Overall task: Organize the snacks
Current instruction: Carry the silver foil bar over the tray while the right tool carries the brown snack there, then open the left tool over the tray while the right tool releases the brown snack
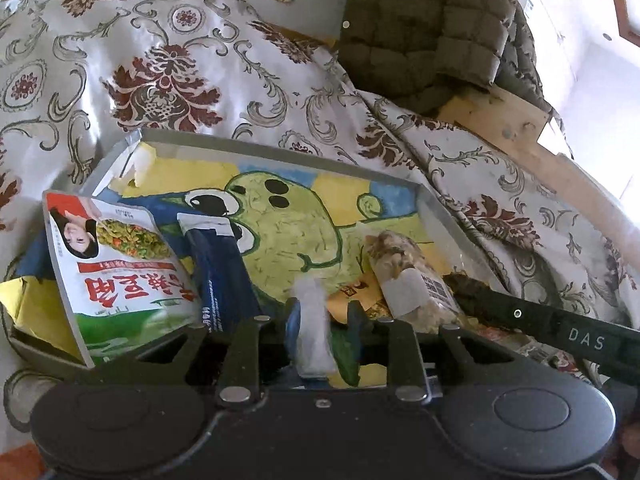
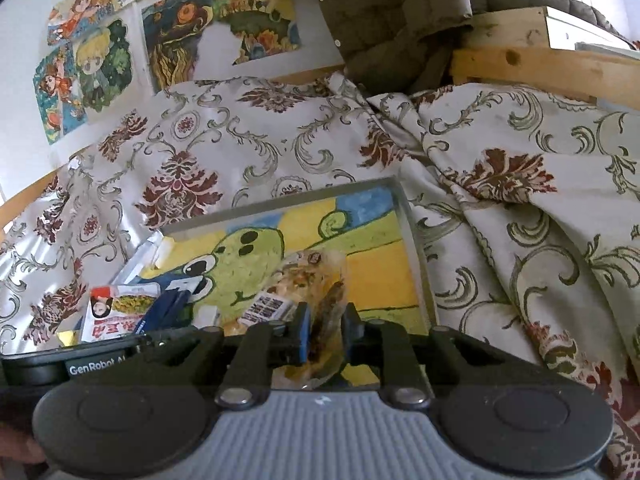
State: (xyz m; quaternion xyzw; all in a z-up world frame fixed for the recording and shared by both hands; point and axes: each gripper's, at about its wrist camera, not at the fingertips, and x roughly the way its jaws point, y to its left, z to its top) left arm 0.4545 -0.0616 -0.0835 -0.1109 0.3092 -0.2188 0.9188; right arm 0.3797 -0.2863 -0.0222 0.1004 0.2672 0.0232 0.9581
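Two Snacks Over the Tray

While both my hands hang low over the gray tray [image 1: 276, 145], my left hand-held gripper [image 1: 323, 314] sits narrow around a small white packet [image 1: 314, 340]. My right hand-held gripper [image 2: 325, 330] pinches a clear brown snack wrapper [image 2: 326, 316]. Bags [image 1: 116, 264] crowd the left edge; the far yellow corner [image 2: 376, 276] has room.

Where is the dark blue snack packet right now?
In the left wrist view, the dark blue packet lies in the tray, left of centre, between the white-and-red pouch and the clear snack bag.
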